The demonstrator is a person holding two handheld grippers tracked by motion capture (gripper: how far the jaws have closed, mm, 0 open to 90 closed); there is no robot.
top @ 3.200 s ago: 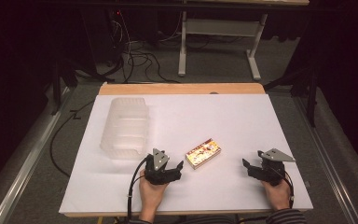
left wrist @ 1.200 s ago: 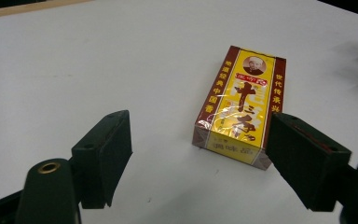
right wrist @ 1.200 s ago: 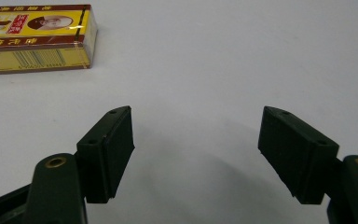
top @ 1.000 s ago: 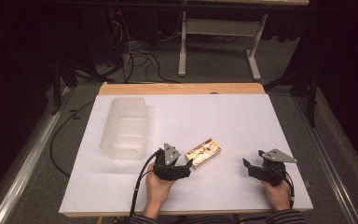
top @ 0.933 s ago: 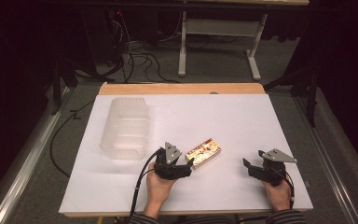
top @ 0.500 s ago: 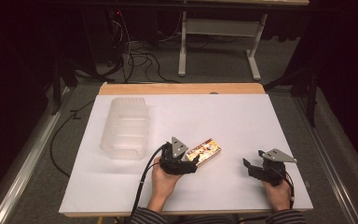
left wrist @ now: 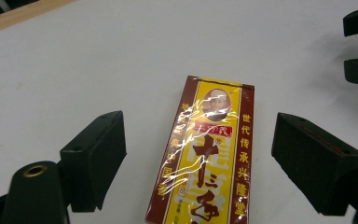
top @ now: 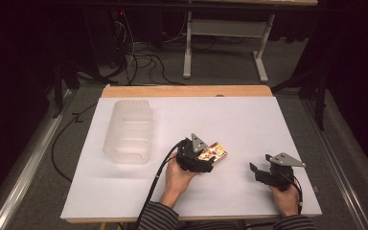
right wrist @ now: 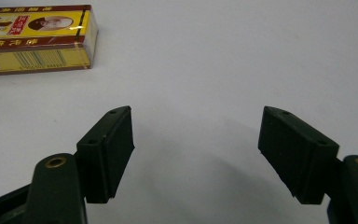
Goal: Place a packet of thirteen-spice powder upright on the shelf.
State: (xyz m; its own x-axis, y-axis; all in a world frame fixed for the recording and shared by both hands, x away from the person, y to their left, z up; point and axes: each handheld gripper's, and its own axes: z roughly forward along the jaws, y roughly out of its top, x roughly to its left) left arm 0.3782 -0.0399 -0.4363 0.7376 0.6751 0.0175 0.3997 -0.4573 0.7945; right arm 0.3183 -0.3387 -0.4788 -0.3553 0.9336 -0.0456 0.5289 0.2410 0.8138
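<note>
The yellow and red box lies flat on the white table, nearer its front edge than its back one. My left gripper has just been opening; its jaws stand wide on both sides of the box, not pressing it. Nothing is grasped yet. My right gripper rests open and empty near the front right corner. The clear tray waits by the left edge.

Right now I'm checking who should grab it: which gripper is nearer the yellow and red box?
Left. The left gripper straddles the yellow and red box, open, pads clear of it. The right gripper sits apart from it on the white table, open.
</note>
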